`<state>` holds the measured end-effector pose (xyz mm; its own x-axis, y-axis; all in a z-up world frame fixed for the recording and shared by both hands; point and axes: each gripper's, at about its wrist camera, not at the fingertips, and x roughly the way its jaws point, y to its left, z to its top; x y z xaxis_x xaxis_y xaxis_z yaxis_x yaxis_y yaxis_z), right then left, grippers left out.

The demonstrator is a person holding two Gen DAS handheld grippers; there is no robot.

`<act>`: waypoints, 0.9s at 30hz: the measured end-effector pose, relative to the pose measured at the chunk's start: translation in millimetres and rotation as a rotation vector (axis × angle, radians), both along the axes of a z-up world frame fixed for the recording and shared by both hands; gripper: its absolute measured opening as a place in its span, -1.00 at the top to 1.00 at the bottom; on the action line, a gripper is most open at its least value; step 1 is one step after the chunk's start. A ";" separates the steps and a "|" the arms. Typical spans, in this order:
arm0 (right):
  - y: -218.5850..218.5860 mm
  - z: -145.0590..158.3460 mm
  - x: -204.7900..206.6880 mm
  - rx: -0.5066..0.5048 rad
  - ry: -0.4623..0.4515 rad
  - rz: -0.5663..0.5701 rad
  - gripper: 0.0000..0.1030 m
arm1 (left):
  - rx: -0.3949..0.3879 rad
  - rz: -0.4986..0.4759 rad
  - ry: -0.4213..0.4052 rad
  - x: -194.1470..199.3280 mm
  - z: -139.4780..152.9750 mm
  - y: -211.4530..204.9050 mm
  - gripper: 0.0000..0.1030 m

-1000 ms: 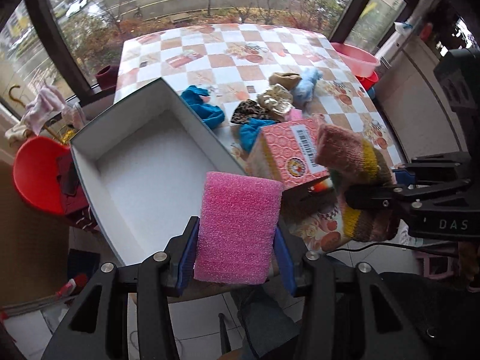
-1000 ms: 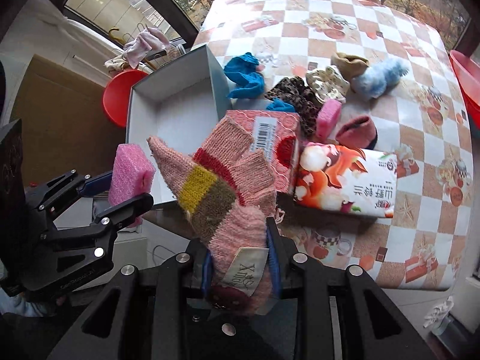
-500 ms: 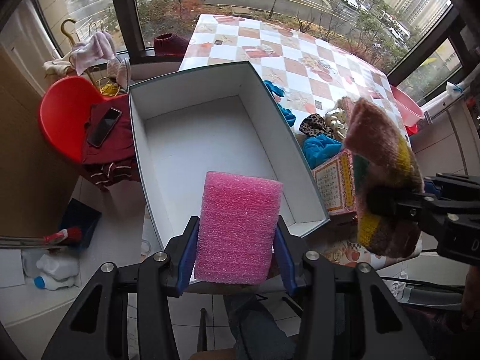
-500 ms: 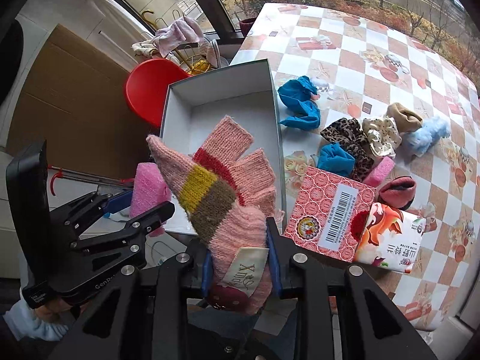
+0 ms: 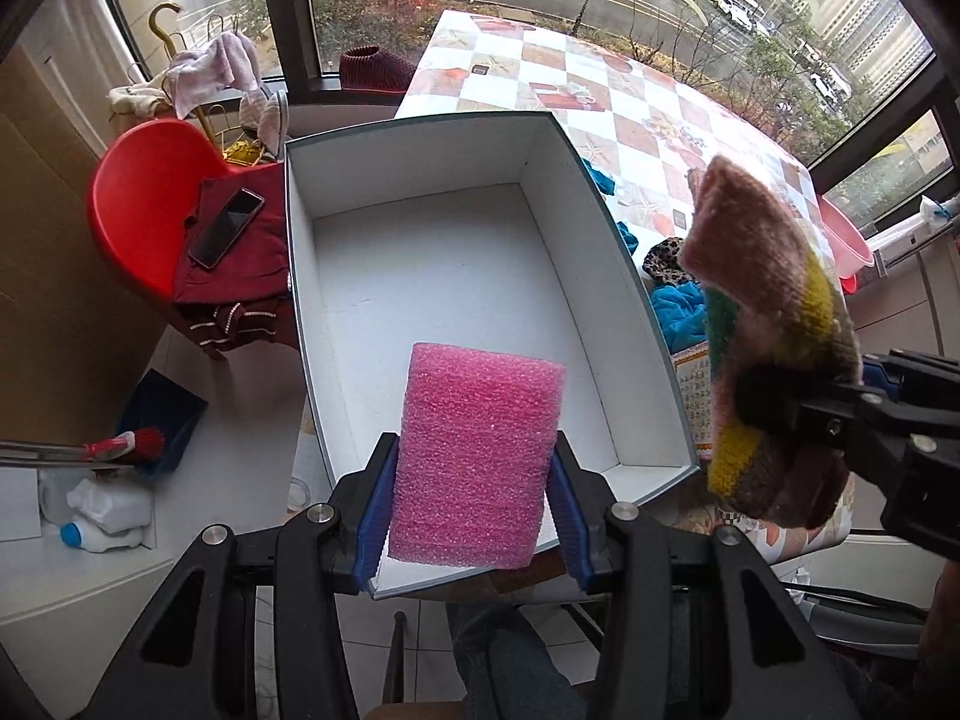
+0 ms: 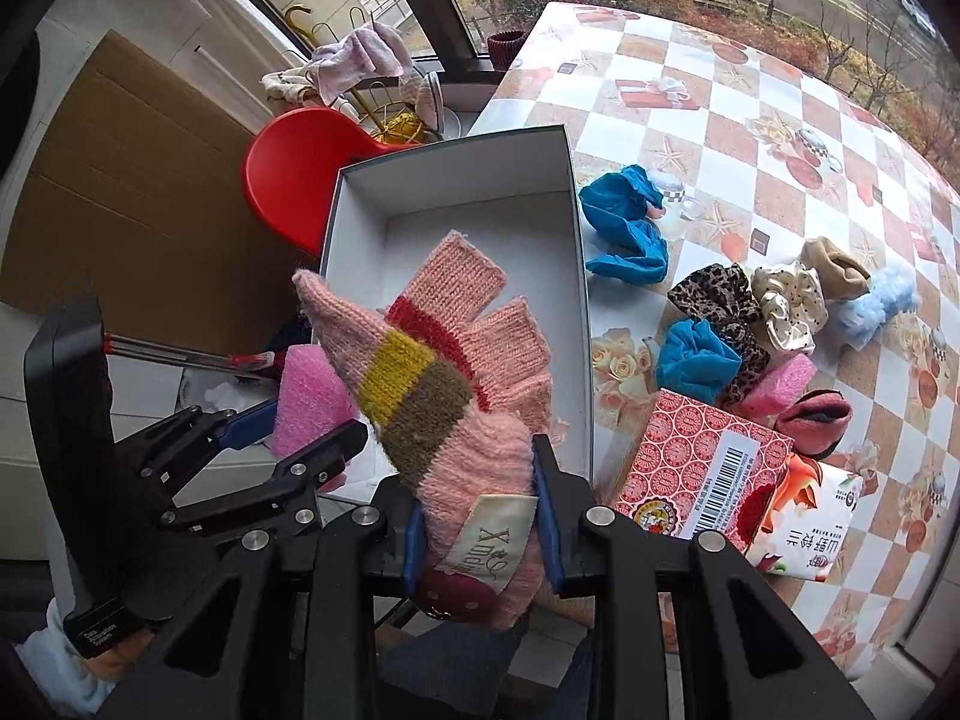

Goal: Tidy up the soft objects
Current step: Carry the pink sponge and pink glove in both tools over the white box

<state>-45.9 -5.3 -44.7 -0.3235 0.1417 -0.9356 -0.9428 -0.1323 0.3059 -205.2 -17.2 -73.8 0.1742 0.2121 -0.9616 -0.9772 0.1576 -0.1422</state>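
Left gripper (image 5: 474,516): clamped on pink sponge (image 5: 477,456), white box (image 5: 420,276) just ahead. Right gripper (image 6: 480,531): clamped on knitted glove (image 6: 444,396). Risk: early release, sponge dropping outside near rim.

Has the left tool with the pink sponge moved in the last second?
Yes. The left tool, gripping the pink sponge, has swung left, off the table edge and over the white box.
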 end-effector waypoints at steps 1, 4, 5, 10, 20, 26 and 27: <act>1.5 -0.7 -1.4 0.001 -0.002 0.000 0.40 | -0.001 0.003 0.000 -0.4 -1.4 1.1 0.02; 5.5 -1.8 -4.5 0.012 -0.007 -0.008 0.40 | -0.005 0.015 -0.002 -2.5 -4.4 4.3 0.02; 6.5 -1.8 -5.7 0.019 -0.009 -0.011 0.40 | -0.004 0.020 -0.002 -3.1 -5.0 4.8 0.02; 12.2 -7.3 -12.6 0.016 -0.026 -0.008 0.39 | -0.005 0.045 0.015 -5.8 -10.6 9.9 0.02; 22.1 -29.8 -27.0 0.000 -0.080 0.000 0.39 | -0.022 0.059 0.059 -4.3 -30.7 17.5 0.02; 28.7 -39.9 -34.5 0.018 -0.115 -0.014 0.39 | -0.036 0.075 0.083 -3.8 -42.8 20.8 0.02; 29.4 -42.1 -36.4 0.019 -0.120 -0.009 0.39 | -0.040 0.076 0.086 -4.1 -45.5 21.6 0.02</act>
